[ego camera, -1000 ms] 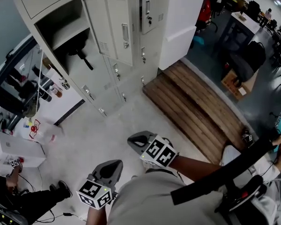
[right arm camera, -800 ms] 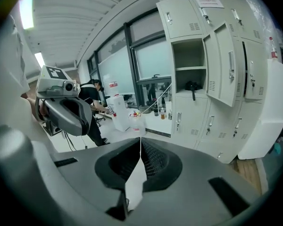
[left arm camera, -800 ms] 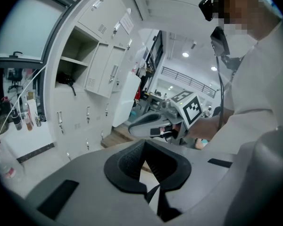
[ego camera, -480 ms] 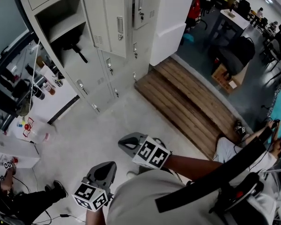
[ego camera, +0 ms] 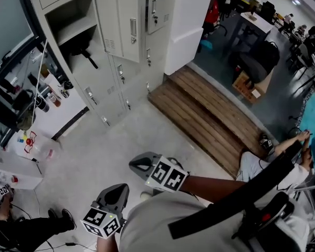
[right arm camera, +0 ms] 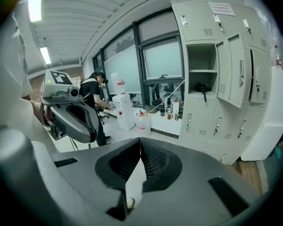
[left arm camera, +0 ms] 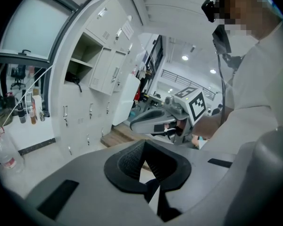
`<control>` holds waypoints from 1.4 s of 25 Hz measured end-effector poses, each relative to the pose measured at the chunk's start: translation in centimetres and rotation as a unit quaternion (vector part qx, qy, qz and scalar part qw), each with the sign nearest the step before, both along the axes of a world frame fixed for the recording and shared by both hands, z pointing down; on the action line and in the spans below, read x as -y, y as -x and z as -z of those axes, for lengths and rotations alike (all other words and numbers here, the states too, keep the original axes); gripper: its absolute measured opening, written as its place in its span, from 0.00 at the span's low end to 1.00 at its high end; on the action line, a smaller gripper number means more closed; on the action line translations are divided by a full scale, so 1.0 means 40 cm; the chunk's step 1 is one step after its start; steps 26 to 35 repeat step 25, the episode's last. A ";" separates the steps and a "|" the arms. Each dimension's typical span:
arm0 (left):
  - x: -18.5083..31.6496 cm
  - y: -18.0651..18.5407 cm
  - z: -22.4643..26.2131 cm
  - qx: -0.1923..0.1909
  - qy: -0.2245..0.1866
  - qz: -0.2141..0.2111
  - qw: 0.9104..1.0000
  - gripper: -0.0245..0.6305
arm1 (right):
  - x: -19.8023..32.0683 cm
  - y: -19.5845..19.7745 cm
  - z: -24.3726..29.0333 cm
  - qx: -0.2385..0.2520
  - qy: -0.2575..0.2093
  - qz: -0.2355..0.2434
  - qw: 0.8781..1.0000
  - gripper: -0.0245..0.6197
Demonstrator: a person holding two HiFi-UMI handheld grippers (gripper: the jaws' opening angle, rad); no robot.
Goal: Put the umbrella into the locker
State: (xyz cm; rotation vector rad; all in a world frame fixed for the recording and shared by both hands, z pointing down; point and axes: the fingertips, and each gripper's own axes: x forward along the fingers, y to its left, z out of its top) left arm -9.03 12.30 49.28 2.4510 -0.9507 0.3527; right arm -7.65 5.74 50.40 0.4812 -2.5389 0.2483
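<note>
Back from the locker (ego camera: 102, 88), farther than before, umbrella (ego camera: 86, 54) inside, left tongs (left arm camera: 144, 144) and right tongs (right arm camera: 140, 141) clenched empty

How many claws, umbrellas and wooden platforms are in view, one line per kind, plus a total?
Claws: 2, the left claw and the right claw, both shut and empty
Umbrellas: 1, the umbrella in the open locker
Wooden platforms: 1, the wooden platform
Total: 4
</note>
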 end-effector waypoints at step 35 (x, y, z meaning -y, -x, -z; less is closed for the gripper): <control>-0.017 0.010 -0.023 -0.011 0.000 0.012 1.000 0.05 | -0.040 0.017 -0.004 -0.008 0.001 0.018 1.000 0.06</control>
